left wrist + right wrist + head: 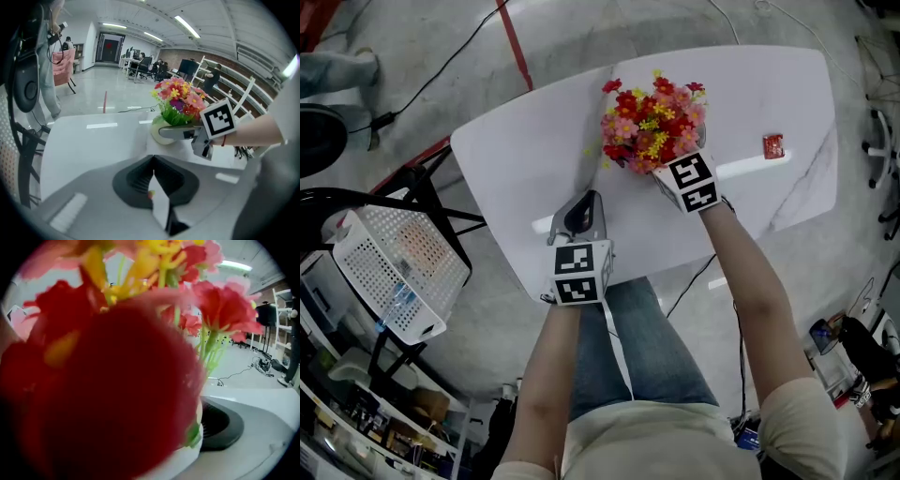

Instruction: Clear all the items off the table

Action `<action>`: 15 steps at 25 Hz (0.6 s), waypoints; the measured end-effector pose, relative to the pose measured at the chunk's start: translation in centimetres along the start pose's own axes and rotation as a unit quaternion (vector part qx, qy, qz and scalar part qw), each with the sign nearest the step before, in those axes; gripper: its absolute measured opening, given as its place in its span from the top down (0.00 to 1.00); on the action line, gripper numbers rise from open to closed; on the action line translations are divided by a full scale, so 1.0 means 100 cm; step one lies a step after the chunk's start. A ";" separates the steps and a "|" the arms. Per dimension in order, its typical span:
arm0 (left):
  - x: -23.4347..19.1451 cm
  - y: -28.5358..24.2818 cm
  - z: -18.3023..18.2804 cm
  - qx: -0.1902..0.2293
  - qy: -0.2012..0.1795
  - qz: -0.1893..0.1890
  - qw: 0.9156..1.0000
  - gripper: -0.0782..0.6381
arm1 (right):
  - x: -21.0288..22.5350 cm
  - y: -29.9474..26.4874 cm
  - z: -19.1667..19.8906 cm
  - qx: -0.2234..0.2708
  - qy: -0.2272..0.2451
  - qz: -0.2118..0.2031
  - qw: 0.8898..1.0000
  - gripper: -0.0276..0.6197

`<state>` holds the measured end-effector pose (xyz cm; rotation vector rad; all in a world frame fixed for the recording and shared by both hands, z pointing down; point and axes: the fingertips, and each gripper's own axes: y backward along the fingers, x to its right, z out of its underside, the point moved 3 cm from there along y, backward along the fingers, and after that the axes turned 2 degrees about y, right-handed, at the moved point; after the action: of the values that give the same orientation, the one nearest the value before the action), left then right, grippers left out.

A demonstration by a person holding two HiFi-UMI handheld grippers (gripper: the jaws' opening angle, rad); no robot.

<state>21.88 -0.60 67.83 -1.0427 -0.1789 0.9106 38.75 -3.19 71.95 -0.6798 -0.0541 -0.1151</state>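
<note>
A bunch of red, pink and yellow flowers (654,117) in a pale pot (159,136) stands mid-table on the white table (516,150). My right gripper (667,167) reaches into it from the near side, jaws spread wide either side of the pot, one finger (176,133) lying along the pot's wall. In the right gripper view blossoms (117,380) fill the picture; only the pot's rim (187,465) and one dark pad (222,425) show. My left gripper (579,214) hovers over the table's near edge, shut on a thin white slip (159,201). A small red packet (773,146) lies at the right.
A white mesh basket (394,272) sits on a black rack left of the table, with a bottle inside. Cables and a red floor line (516,47) run beyond the far edge. Shelves with clutter stand at the lower left.
</note>
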 end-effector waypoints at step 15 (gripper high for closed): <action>-0.004 0.003 -0.001 0.000 0.002 0.000 1.000 0.88 | -0.001 0.003 -0.001 -0.005 -0.003 0.015 1.000 0.04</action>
<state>21.51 -0.90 67.71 -1.0442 -0.1754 0.9090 38.71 -2.97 71.70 -0.6900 -0.0490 -0.0838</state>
